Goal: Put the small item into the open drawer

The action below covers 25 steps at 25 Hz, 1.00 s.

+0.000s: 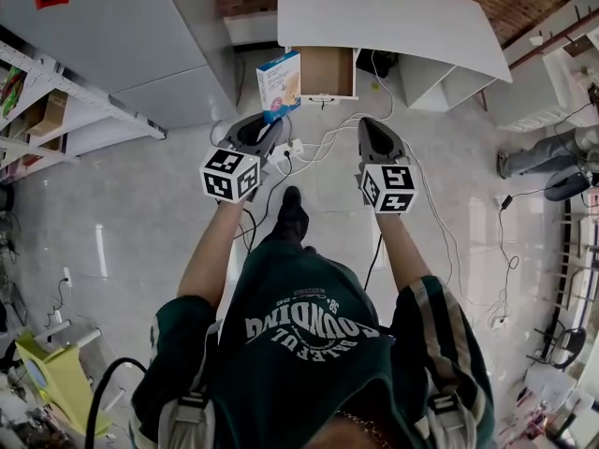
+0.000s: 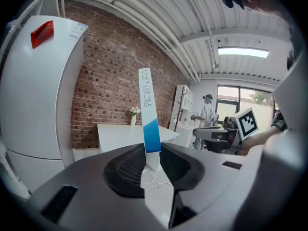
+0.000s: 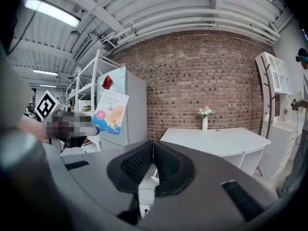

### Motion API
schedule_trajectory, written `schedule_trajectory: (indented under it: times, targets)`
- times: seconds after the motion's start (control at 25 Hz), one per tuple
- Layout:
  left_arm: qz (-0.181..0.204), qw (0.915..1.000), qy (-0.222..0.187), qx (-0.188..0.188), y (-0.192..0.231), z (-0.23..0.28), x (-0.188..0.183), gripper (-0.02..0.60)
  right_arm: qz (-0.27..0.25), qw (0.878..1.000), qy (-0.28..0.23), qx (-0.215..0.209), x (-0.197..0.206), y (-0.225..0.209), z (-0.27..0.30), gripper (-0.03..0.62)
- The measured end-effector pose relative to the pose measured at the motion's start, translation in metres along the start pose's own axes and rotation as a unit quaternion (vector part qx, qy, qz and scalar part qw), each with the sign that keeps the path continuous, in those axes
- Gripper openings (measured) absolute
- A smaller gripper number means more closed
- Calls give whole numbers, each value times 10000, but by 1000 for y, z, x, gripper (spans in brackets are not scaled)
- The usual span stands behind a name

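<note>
1. Two grippers come first in the head view. The left gripper [image 1: 266, 124] is clamped on the bottom edge of the small box [image 1: 279, 84], which stands upright at its 12 o'clock. The right gripper [image 1: 374, 127], at the left one's 3 o'clock, has its jaws pressed together with nothing between them.
2. We find the box in the air, not yet in the open drawer [image 1: 326, 71]. The drawer lies just at the box's 3 o'clock, under the white desk [image 1: 393, 12].
3. To do this step well, we judge the grip should stay firm, since only a thin edge is held and the tall box could pivot. We would bring it over the drawer's mouth and lower it between the walls before letting go. We would also mind the cables [image 1: 318, 143] underfoot.
4. Only the head view shows the drawer's brown inside. The left gripper view gives the box [image 2: 148, 112] edge-on, as a thin strip. The right gripper view shows its printed face [image 3: 108, 112] at 10 o'clock.
5. Farthest off, the vase of flowers [image 3: 205, 118] before the brick wall [image 3: 202, 76] shows only in the gripper views. A standing person [image 2: 208, 110] appears only in the left one.
</note>
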<state>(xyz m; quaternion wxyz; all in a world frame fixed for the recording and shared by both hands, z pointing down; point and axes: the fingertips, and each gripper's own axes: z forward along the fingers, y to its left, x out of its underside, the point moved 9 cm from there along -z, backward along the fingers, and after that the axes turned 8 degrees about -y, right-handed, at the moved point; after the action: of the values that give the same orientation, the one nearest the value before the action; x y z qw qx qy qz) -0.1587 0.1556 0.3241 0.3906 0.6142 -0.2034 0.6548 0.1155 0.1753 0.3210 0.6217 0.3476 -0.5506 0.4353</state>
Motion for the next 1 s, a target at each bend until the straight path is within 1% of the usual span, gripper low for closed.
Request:
schedule_trajectory:
  times: [0.16, 0.32, 0.72, 1.0]
  targets:
    - [-59, 10000, 40, 17, 15, 14, 3, 101, 9, 9999, 97, 26, 4, -5, 19, 25]
    - [-81, 9999, 78, 37, 28, 31, -1, 101, 5, 9999, 161, 31, -1, -11, 38, 25]
    - [-132, 9997, 122, 183, 61, 69, -7, 101, -37, 9996, 260, 100, -11, -18, 80, 25]
    - [-158, 9992, 181, 304, 81, 90, -9, 101, -66, 9993, 294, 198, -11, -24, 105, 25]
